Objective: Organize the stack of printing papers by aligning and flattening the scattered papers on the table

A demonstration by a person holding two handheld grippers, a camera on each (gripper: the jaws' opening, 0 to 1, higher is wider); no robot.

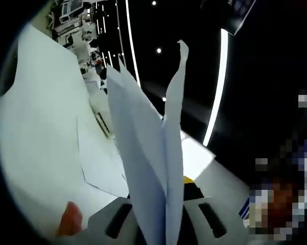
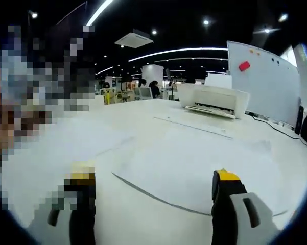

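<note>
A thin stack of white printing papers [image 1: 148, 143] stands up from between the jaws of my left gripper [image 1: 166, 209], which is shut on its lower edge. The top corners splay apart, and one curls over at the top. More white sheets [image 1: 99, 166] lie flat on the white table [image 1: 36, 127] beside it. In the right gripper view, my right gripper [image 2: 153, 196] is open, its yellow-tipped fingers [image 2: 226, 191] wide apart above loose sheets [image 2: 194, 168] lying flat on the table [image 2: 66, 148]. Nothing is between its jaws.
A white printer [image 2: 214, 100] stands at the table's far side, with a whiteboard [image 2: 268, 81] carrying a red magnet [image 2: 244, 66] to its right. People [image 2: 148, 88] sit far back. A cable [image 2: 276, 127] runs along the right edge. An orange-red blur [image 1: 69, 219] sits by my left jaws.
</note>
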